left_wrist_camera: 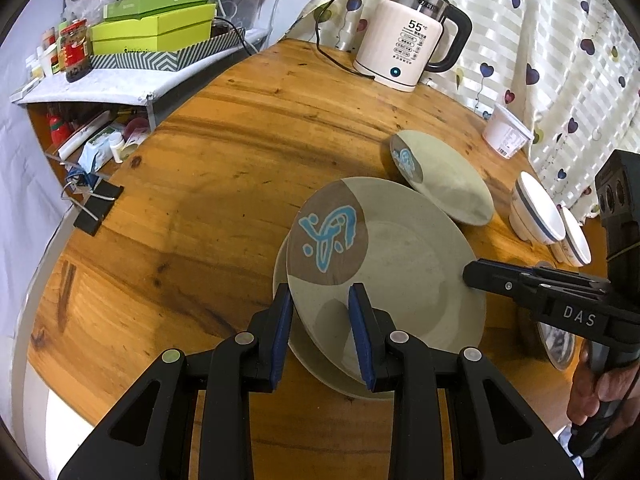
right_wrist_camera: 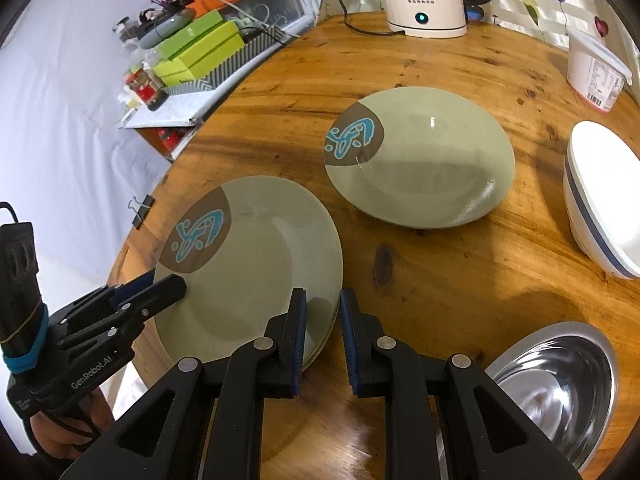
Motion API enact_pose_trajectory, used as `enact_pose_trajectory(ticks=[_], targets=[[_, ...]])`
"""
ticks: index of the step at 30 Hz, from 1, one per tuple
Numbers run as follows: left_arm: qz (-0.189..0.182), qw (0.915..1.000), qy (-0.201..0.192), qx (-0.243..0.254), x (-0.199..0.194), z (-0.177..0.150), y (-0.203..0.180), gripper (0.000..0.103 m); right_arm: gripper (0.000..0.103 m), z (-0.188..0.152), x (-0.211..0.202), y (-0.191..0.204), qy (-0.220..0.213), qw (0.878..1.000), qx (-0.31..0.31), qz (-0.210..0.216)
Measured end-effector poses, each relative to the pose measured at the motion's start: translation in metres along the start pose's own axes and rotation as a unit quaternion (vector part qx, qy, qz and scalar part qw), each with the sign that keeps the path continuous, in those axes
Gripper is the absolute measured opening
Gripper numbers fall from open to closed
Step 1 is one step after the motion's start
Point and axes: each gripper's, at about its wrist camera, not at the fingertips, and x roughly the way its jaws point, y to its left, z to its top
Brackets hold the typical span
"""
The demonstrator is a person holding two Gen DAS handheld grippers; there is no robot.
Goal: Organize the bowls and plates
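Note:
A green plate with a brown patch and blue pattern sits slightly askew over a second green plate near the table's front edge. My left gripper is shut on the near rim of the top plate, one finger above it and one below. From the right, my right gripper meets the opposite rim. In the right wrist view the right gripper is shut on that same plate, with the left gripper on its far-left edge. A third green plate lies alone further back.
White bowls with blue stripes stand at the right, a steel bowl at the near right. A kettle and white tub stand at the back by the curtain. A binder clip grips the table's left edge, beside a cluttered shelf.

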Motion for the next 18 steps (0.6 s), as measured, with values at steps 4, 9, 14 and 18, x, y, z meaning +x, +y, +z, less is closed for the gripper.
enact_pose_trajectory(ticks=[4, 9, 14, 18], targets=[[0.005, 1.0, 0.0, -0.003, 0.0007, -0.0022, 0.0018, 0.03, 0.017, -0.0002, 0.0019, 0.003, 0.0, 1.0, -0.007, -0.002], [0.008, 1.0, 0.002, -0.002, 0.0012, -0.0044, 0.0017, 0.03, 0.017, -0.0012, 0.0036, 0.004, 0.001, 1.0, -0.01, -0.004], [0.012, 0.9999, 0.002, 0.001, 0.0015, -0.0057, 0.0002, 0.03, 0.017, -0.0012, 0.0052, 0.0047, 0.004, 1.0, -0.009, -0.006], [0.016, 0.9999, 0.001, 0.001, 0.0014, -0.0063, 0.0011, 0.03, 0.018, -0.0018, 0.0075, 0.0048, 0.007, 1.0, -0.01, -0.004]])
